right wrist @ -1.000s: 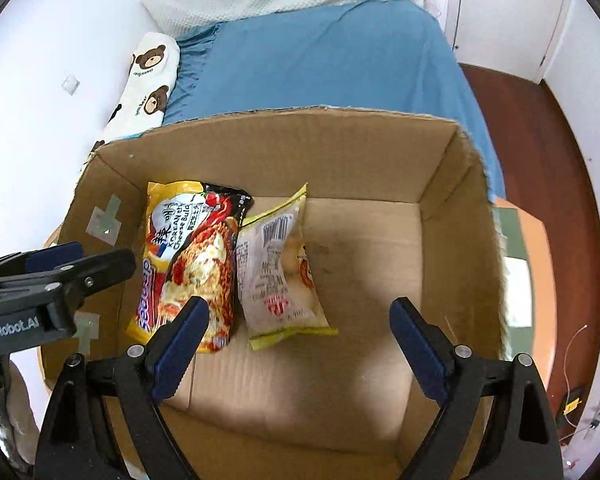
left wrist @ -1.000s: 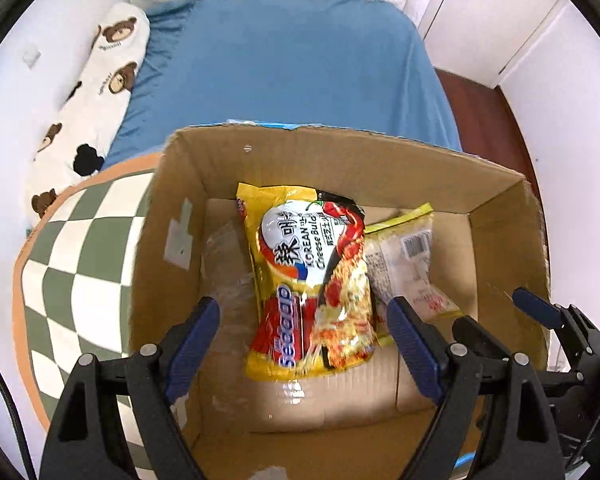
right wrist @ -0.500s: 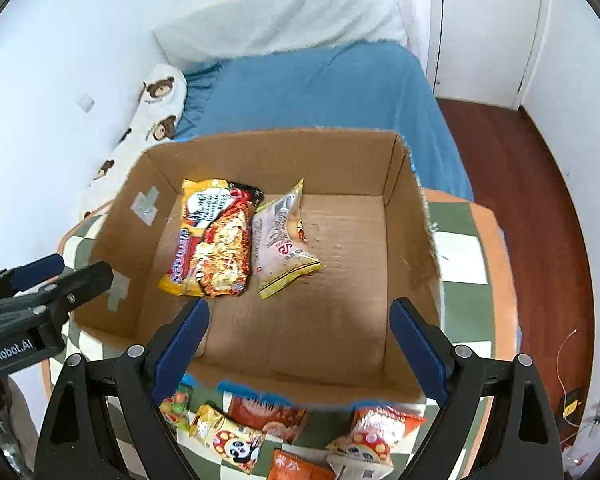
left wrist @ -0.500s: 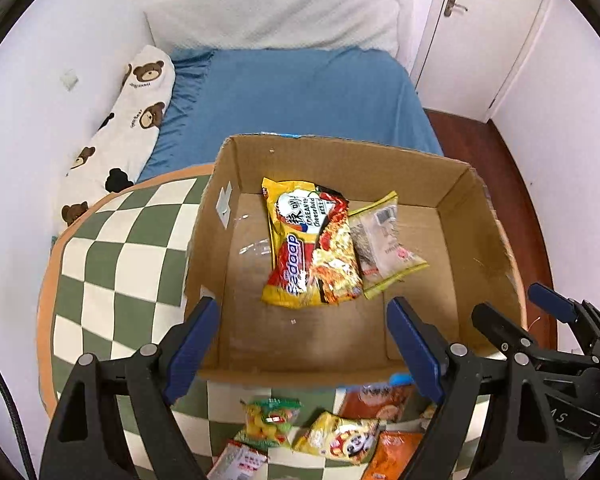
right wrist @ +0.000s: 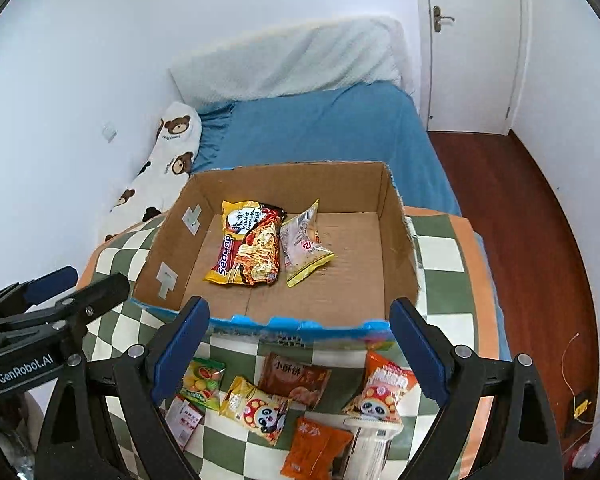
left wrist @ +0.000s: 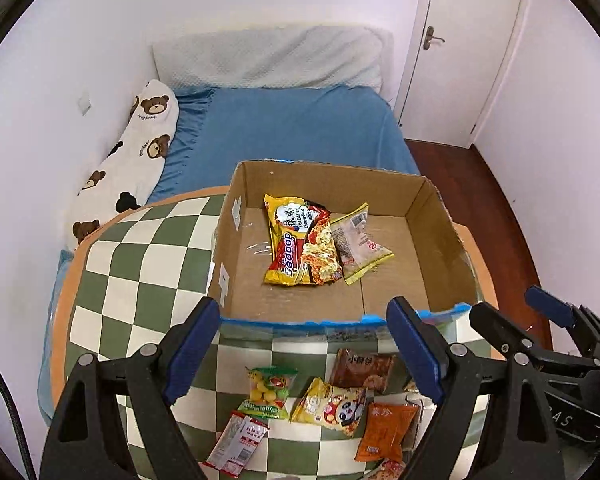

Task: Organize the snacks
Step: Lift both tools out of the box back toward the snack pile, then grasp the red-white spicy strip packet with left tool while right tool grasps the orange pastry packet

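Left gripper (left wrist: 306, 350) and right gripper (right wrist: 300, 350): jaws wide apart, holding nothing, above the checkered table (left wrist: 140, 256). The cardboard box (left wrist: 332, 178) contains a noodle packet (left wrist: 300, 246) touching a clear snack bag (left wrist: 360, 242). Other snack packets (right wrist: 256, 402) lie on the table beside the box.

I'm standing in a home bedroom: a blue-sheeted bed (left wrist: 296, 128) is filling the upper middle, a bear-print bolster pillow (left wrist: 134, 152) is lying upper left, a white door (left wrist: 460, 48) upper right.
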Available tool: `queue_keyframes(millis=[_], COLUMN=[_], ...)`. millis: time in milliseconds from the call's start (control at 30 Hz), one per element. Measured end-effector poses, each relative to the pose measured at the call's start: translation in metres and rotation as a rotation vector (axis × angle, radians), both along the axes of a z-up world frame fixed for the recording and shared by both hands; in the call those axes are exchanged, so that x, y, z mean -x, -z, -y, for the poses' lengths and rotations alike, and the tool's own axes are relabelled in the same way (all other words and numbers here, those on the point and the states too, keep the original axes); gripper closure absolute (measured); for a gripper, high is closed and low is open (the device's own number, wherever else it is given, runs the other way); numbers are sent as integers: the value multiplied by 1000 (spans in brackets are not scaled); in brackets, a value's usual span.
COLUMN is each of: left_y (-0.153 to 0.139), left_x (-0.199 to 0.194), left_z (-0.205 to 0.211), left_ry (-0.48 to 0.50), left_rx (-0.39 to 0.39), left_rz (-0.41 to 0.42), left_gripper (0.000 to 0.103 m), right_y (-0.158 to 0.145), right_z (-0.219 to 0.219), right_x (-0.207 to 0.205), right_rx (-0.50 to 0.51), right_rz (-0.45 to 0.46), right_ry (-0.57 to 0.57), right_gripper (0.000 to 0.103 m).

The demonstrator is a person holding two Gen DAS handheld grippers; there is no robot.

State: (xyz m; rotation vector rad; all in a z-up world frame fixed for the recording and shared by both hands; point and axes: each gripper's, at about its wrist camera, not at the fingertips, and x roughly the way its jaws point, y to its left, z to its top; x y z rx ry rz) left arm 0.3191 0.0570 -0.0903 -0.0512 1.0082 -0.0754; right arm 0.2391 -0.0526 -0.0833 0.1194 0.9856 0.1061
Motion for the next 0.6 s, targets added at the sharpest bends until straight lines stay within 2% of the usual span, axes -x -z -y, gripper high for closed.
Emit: queue_keyframes(millis=[133, 233, 333, 467, 600], left_y=[9, 32, 69, 130, 179], left_x=[21, 38, 48, 55, 60], left_z=[-11, -22, -33, -46, -51], left_ry=[13, 7, -1, 10, 65], left_rx=[19, -8, -55, -119, -188], left_rz=[-30, -69, -142, -281, -383], left_gripper=[18, 18, 18, 18, 18], right_y=[8, 35, 67, 115, 165], right_z=[-2, -1, 2, 7, 6], right_x=[25, 49, 65, 80, 87], right_rx=[-27, -47, -73, -112, -121], right_rz=[-56, -134, -220, -329, -426], right_ry=[33, 71, 101, 147, 176], right_gripper=[9, 9, 9, 9, 9])
